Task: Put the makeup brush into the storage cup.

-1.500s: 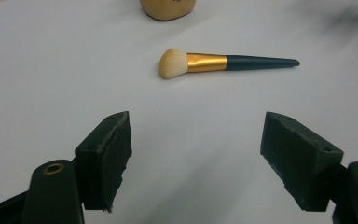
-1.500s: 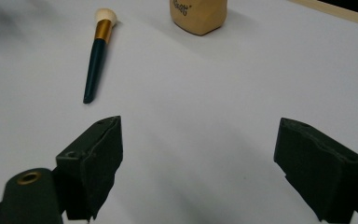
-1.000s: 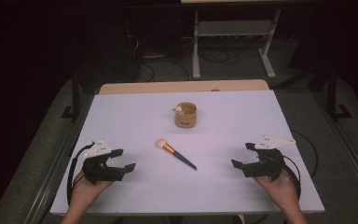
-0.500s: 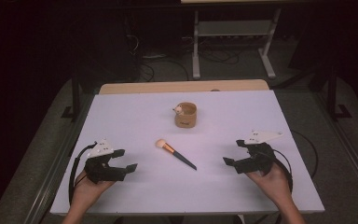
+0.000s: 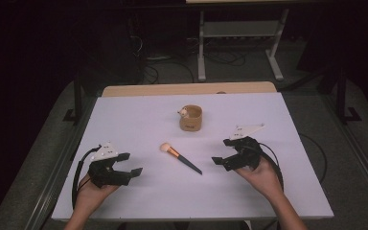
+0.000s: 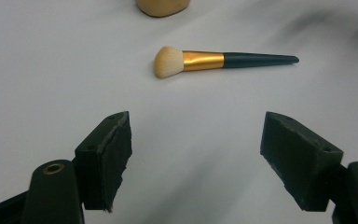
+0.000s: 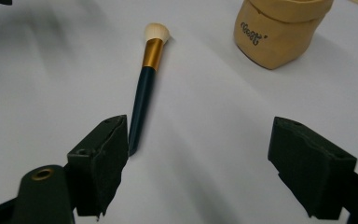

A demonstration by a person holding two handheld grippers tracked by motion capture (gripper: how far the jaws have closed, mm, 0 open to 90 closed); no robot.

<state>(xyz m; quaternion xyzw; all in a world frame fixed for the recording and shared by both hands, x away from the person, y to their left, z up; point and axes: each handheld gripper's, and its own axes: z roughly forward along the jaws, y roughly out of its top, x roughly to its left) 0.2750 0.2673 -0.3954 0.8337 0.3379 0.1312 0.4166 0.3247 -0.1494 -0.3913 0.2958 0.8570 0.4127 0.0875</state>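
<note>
A makeup brush [image 5: 179, 158] with a dark handle, gold ferrule and pale bristles lies flat at mid-table. Its bristles point to the far left. Behind it stands a tan paper cup [image 5: 191, 118] holding something small and pale. My left gripper [image 5: 130, 164] rests open at the front left, with nothing between its jaws. In the left gripper view the brush [image 6: 214, 60] lies crosswise ahead of the open gripper [image 6: 196, 158]. My right gripper [image 5: 222, 151] is open just right of the handle tip. In the right gripper view the handle's tip [image 7: 134, 144] sits beside the left jaw, and the cup [image 7: 279, 30] stands beyond.
The white table sheet [image 5: 139, 120] ends at a wooden strip [image 5: 187, 89] along the far edge. Beyond the table are a metal stand [image 5: 239, 43] and cables on a dark floor. Each gripper trails a black cable over the table.
My right gripper has moved left and slightly forward, closing in on the brush's handle end. The left gripper, brush and cup have stayed put.
</note>
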